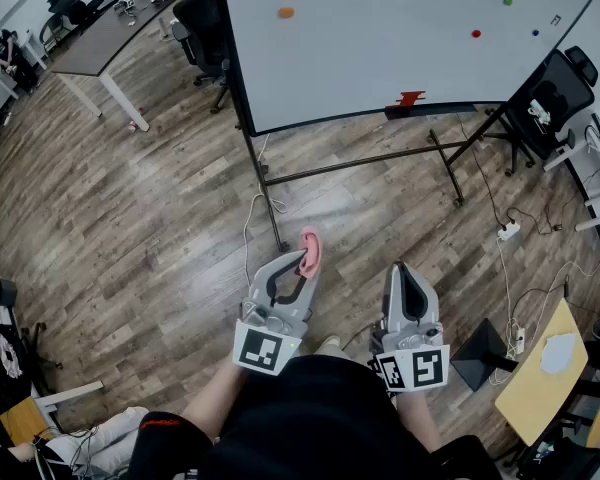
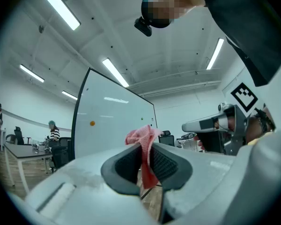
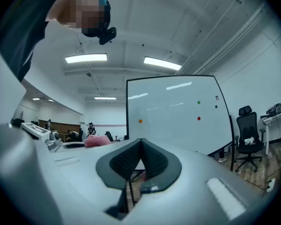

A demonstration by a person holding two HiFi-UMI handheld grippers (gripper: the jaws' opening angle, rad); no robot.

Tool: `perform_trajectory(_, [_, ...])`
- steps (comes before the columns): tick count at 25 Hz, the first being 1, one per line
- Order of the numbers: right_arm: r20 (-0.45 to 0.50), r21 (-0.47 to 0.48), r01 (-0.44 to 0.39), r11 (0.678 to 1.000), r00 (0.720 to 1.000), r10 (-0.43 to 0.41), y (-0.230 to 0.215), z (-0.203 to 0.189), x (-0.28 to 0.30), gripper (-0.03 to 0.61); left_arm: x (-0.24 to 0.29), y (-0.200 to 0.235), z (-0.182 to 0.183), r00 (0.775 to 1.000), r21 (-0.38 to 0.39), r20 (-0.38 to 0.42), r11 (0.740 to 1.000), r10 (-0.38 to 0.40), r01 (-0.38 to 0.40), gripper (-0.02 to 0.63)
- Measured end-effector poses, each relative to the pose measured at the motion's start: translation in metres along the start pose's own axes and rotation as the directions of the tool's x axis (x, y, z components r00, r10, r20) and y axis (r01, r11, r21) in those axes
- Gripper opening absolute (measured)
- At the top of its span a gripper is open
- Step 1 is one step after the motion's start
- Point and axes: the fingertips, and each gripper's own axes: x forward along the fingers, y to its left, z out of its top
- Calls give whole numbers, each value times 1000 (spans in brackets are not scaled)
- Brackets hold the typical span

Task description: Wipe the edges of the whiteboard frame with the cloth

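A large whiteboard (image 1: 400, 38) with a dark frame stands on a wheeled stand ahead of me, carrying a few coloured magnets and a red eraser (image 1: 410, 99) at its lower edge. My left gripper (image 1: 308, 251) is shut on a pink cloth (image 1: 311, 248), whose folds stick up between the jaws in the left gripper view, cloth (image 2: 144, 144). My right gripper (image 1: 404, 276) is shut with nothing in it. Both are held low, well short of the board. The whiteboard (image 2: 112, 121) shows beyond the left jaws, and the whiteboard (image 3: 178, 114) beyond the right jaws.
The whiteboard stand's legs (image 1: 270, 198) and cross bar (image 1: 380, 158) stretch over the wood floor. Office chairs (image 1: 550, 98) stand at right, a long table (image 1: 110, 28) at back left. A power strip (image 1: 507, 231) with cables lies at right, near a small yellow table (image 1: 545, 368).
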Motion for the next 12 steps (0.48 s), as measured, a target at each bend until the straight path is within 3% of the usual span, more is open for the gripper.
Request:
perform_trajectory(6, [3, -33, -10, 999, 1000, 10, -43, 13, -66, 0, 11, -79, 10, 999, -40, -32, 999, 6, -7, 45])
perform_trajectory(12, [19, -29, -62, 998, 998, 63, -49, 16, -112, 0, -9, -131, 20, 998, -21, -41, 999, 48, -49, 46])
